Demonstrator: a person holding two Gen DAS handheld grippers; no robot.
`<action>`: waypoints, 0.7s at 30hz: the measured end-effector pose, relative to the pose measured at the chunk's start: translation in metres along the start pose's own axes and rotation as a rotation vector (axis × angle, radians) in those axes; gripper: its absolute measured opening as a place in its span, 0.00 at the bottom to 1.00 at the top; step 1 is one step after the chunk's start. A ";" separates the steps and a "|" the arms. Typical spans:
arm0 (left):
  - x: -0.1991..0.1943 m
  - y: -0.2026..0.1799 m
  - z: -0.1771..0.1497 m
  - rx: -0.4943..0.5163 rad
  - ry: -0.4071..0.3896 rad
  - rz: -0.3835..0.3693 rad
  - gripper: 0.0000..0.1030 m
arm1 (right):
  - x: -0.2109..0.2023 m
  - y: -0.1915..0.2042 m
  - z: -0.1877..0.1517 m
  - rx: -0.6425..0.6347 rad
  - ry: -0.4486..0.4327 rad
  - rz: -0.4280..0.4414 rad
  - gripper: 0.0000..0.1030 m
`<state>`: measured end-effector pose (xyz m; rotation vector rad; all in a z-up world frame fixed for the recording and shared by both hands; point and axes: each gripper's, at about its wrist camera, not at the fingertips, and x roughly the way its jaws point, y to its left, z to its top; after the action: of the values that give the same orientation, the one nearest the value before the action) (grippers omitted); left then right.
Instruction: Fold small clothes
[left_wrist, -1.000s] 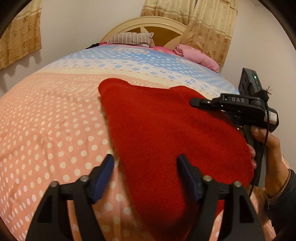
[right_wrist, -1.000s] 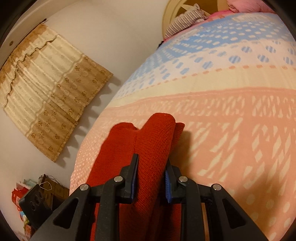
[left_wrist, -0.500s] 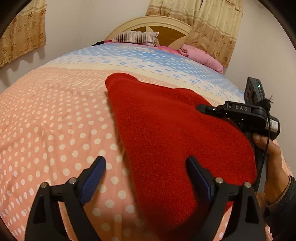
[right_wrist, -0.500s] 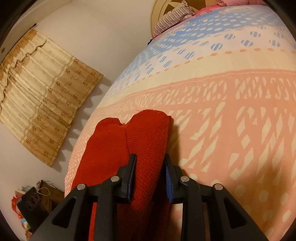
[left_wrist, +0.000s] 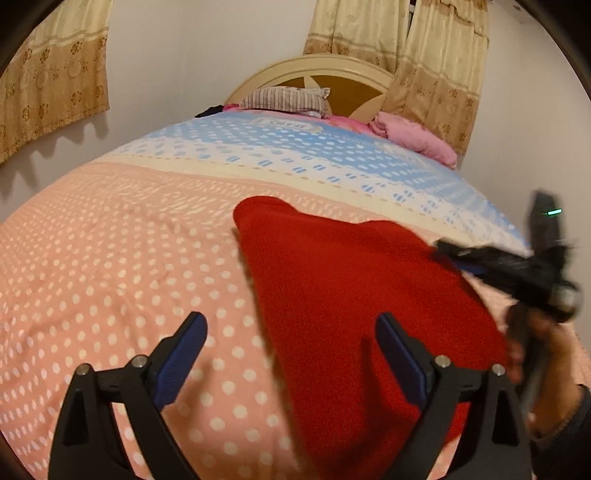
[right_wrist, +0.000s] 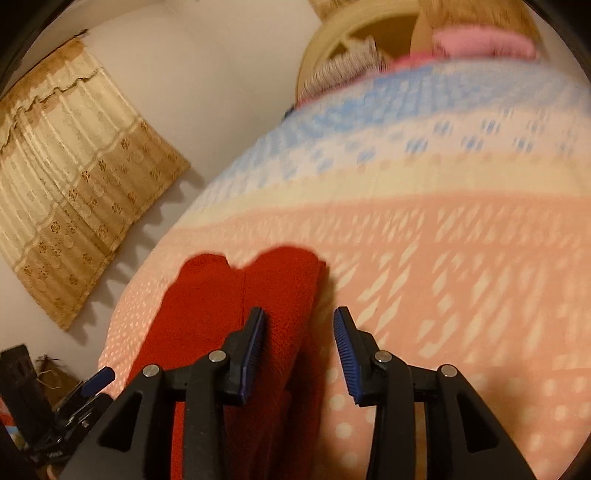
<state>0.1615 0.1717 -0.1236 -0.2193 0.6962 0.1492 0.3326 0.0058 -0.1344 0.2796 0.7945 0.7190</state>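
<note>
Garments: one red knit garment (left_wrist: 351, 295), lying flat on the bed (left_wrist: 110, 266).
Pillows: two at the headboard (left_wrist: 321, 70), one striped pillow (left_wrist: 288, 99) and one pink pillow (left_wrist: 413, 140), both well ahead of the tools.
Curtains: two sets, one curtain (left_wrist: 51, 77) far left of the left tool, one right curtain (left_wrist: 424, 59) behind the headboard.
Left tool (left_wrist: 291, 345): its jaws have just been opening and now stand very wide; nothing is clamped. The garment's near edge lies under and ahead of its right finger (left_wrist: 399, 354), while the left finger (left_wrist: 181, 354) is over bare dotted bedcover.
Right tool (right_wrist: 299, 347): its jaws have just been opening and are part open. The garment's folded edge (right_wrist: 280, 295) lies between them, against the left pad (right_wrist: 255, 339); the right pad (right_wrist: 347, 350) stands clear of it, so the cloth is not pinched.
Hand: one hand (left_wrist: 543, 347), blurred, holds the right tool's grip.
</note>
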 end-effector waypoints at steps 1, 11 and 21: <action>0.005 0.000 -0.001 0.006 0.009 0.003 0.92 | -0.012 0.006 -0.001 -0.013 -0.030 0.031 0.39; 0.022 0.007 -0.019 -0.030 0.057 0.009 0.98 | -0.006 0.041 -0.052 -0.164 0.132 0.103 0.52; -0.017 0.002 -0.030 -0.029 0.002 0.024 0.98 | -0.042 0.042 -0.059 -0.106 0.035 0.036 0.52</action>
<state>0.1296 0.1650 -0.1350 -0.2387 0.6991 0.1818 0.2486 0.0061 -0.1310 0.1862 0.7834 0.7992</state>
